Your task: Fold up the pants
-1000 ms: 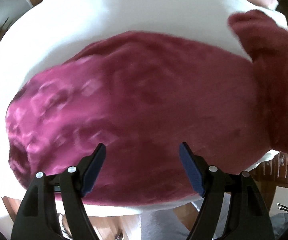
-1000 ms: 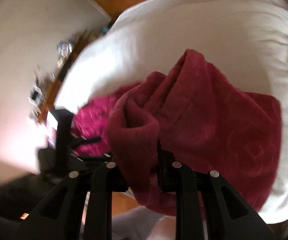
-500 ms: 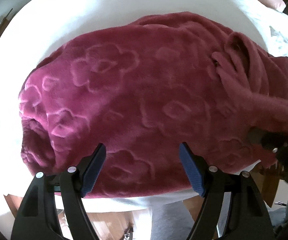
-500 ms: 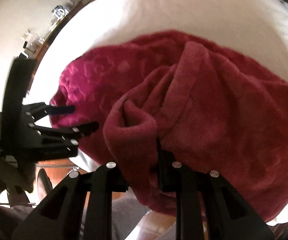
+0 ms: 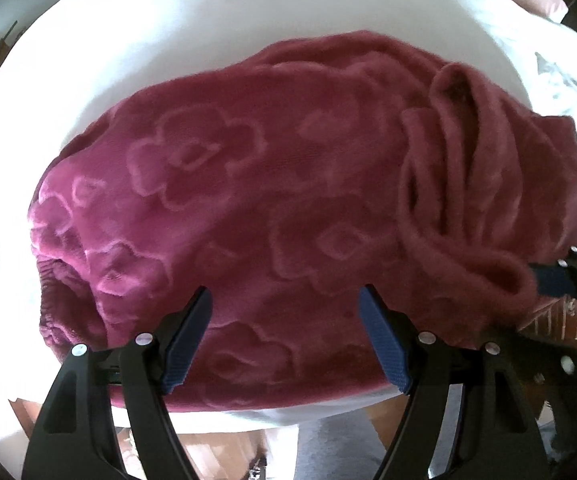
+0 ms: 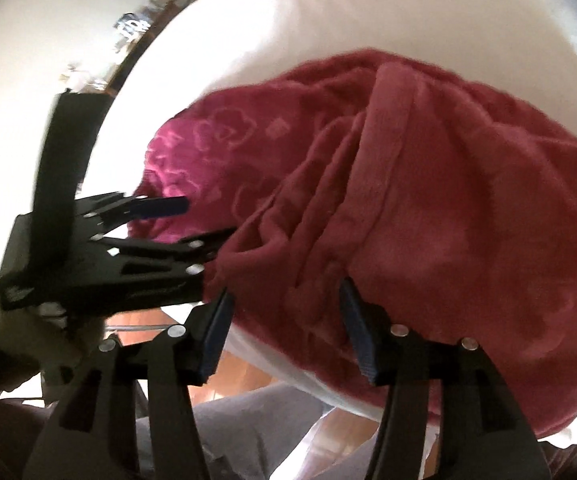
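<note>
Maroon fleece pants on white bed; both grippers open.

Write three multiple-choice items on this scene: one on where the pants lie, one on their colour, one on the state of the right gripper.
1. Where do the pants lie?
A. on the white bed
B. on the wooden floor
C. in a basket

2. What colour are the pants?
A. grey
B. dark pink with a raised flower pattern
C. blue

3. How is the right gripper?
A. shut on the pants
B. out of view
C. open, a bunched fold between its pads

Key:
1 A, white bedding shows all round the pants in both views.
2 B, the left wrist view shows the plush pink fabric and its flowers.
3 C, the right wrist view shows its blue pads well apart, gripping nothing.
</note>
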Available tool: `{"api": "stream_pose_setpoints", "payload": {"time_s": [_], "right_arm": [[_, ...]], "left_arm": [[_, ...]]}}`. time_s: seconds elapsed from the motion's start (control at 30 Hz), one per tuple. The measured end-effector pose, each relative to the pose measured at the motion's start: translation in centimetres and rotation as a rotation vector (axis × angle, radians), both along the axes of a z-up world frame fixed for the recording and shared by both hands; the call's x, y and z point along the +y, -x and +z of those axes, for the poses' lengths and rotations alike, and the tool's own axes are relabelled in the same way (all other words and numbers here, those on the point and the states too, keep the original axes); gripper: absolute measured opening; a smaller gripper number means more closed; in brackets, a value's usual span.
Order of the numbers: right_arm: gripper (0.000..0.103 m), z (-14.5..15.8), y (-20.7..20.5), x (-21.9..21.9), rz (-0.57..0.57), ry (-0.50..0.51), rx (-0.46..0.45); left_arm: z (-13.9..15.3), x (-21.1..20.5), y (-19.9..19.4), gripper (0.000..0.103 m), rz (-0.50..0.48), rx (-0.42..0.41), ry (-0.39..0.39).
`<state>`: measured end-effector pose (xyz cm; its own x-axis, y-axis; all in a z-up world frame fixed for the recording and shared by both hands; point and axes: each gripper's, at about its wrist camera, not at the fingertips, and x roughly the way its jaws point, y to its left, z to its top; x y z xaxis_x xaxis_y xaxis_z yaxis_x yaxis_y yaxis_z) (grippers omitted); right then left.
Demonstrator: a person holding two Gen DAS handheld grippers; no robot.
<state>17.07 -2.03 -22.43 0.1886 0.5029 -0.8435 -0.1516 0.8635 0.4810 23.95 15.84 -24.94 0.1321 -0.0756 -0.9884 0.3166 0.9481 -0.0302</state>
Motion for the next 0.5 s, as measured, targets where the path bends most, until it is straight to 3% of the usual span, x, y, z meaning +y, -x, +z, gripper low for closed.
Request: {"api": "stream_pose_setpoints", "payload": {"time_s": [0.27, 0.5], "right_arm": [[0.055, 3.1, 2.2, -7.8, -0.056, -0.024, -0.010], [0.055, 3.6, 4.3, -15.6, -0.121, 0.005, 0.025]], "left_arm": [[2.0, -3.6, -1.9, 0.076, 0.087, -0.009, 0.073], [4.2, -5.3, -2.8, 0.076, 0.193, -0.062, 0.081]]}}
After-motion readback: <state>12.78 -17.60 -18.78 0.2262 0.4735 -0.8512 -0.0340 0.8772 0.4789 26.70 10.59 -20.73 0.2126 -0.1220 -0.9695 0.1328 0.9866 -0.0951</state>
